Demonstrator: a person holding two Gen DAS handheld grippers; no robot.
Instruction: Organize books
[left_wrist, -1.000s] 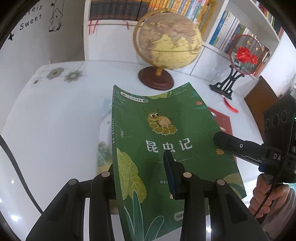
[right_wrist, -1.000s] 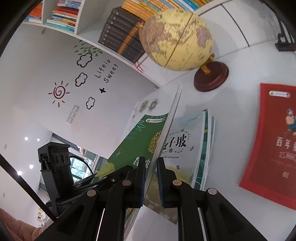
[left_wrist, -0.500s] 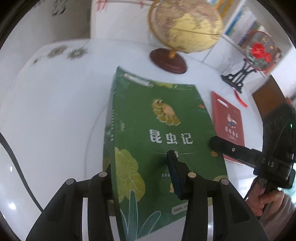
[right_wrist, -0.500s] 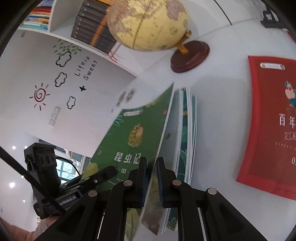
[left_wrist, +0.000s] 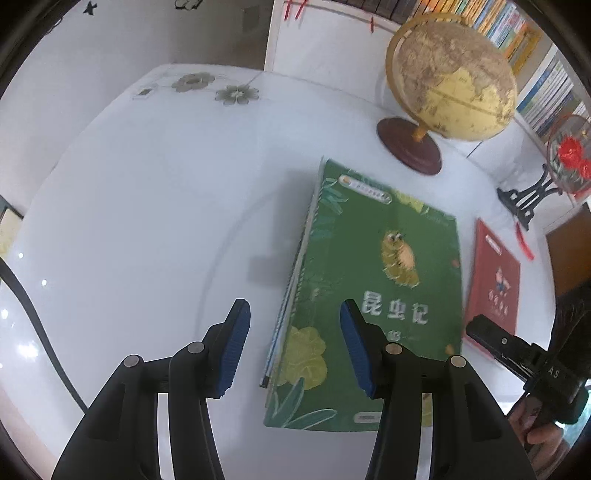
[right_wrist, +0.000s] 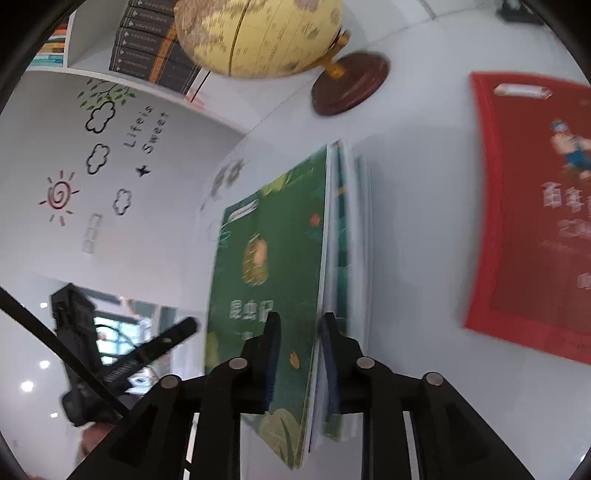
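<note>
Green insect-cover paperback book (left_wrist: 376, 280) lying on a stack on the white desk (left_wrist: 155, 206)

The left gripper (left_wrist: 291, 347) jaws are opening, clear of the book, straddling its near left edge. The right gripper (right_wrist: 299, 354) jaws are opening around the book's right edge, pads apparently off it. A red book (left_wrist: 493, 273) lies right.

globe (left_wrist: 450, 70) behind stacked books (left_wrist: 369, 295), another book (left_wrist: 493, 277) right

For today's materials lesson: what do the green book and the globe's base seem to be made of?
Green book: paper pages with a smooth, slightly glossy printed cover; thin page edges show along its side. Globe's base: likely varnished wood, dark red-brown with a soft shine, though it could be plastic.
</note>
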